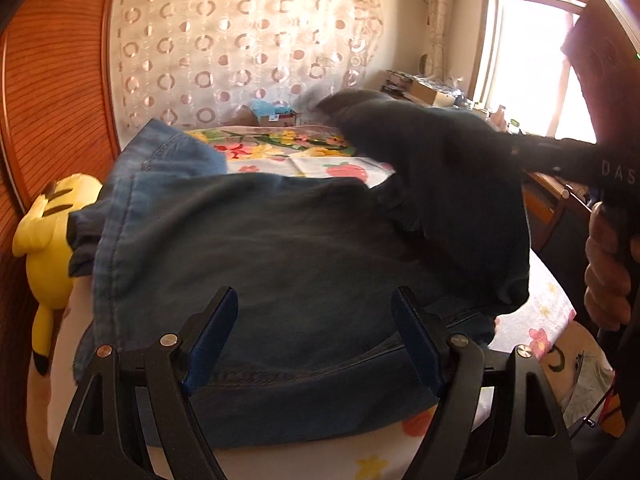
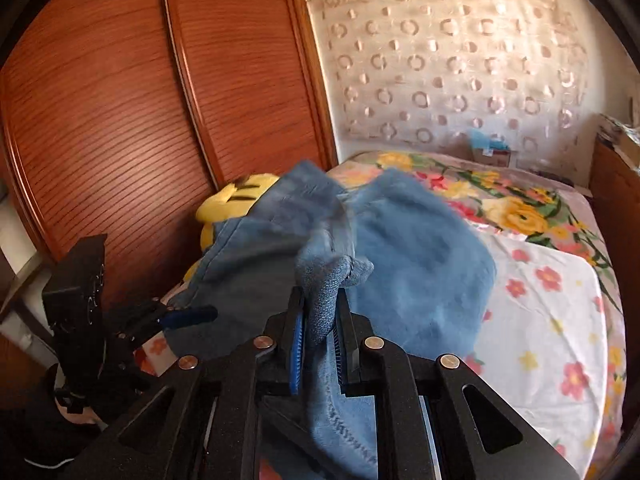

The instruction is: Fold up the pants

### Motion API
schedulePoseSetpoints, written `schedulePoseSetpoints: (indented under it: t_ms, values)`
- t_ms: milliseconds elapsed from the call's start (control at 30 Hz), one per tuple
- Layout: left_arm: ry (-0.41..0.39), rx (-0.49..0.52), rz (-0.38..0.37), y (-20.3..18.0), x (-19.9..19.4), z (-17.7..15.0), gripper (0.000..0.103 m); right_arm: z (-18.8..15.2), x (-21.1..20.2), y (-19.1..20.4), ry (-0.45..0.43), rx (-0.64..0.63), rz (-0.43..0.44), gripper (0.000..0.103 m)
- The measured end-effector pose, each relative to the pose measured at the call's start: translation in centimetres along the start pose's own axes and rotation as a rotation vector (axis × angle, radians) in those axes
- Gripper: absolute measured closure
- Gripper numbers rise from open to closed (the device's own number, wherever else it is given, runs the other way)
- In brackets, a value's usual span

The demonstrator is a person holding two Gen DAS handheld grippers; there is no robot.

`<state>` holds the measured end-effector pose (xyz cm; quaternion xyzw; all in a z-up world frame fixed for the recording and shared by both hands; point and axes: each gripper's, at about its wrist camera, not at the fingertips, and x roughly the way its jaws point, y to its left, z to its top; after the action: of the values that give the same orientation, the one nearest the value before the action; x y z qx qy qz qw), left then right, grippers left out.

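A floral-sheeted bed [image 2: 540,320] stood beside a slatted wooden wardrobe [image 2: 120,100]. One pair of blue denim pants [image 1: 280,248] lay across it, near one yellow plush toy [image 1: 44,232] by the wardrobe. The left gripper [image 1: 314,340] gaped wide, holding nothing; the right gripper [image 2: 320,320] pinched a bunched pants edge

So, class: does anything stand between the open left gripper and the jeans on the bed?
Nothing visible does. The left gripper hangs open directly over the jeans, with only denim between its fingers.
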<state>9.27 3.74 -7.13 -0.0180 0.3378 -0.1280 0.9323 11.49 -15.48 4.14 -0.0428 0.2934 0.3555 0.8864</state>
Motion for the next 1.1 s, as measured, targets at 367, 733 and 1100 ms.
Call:
schedulePoseSetpoints:
  t_ms: [367, 733, 1100]
  values:
    - [0.004, -0.043, 0.018, 2.0, 0.5, -0.6, 0.023, -0.9, 0.6, -1.4, 0.04, 0.044, -0.112, 0.066]
    - [0.025, 0.003, -0.004, 1.1, 3.1, 1.2, 0.028, -3.3, 1.7, -2.4, 0.093, 0.104, -0.184, 0.066]
    - [0.134, 0.029, 0.021, 0.8, 7.2, 1.5, 0.072, -3.6, 1.5, -3.0, 0.105, 0.129, -0.181, 0.066]
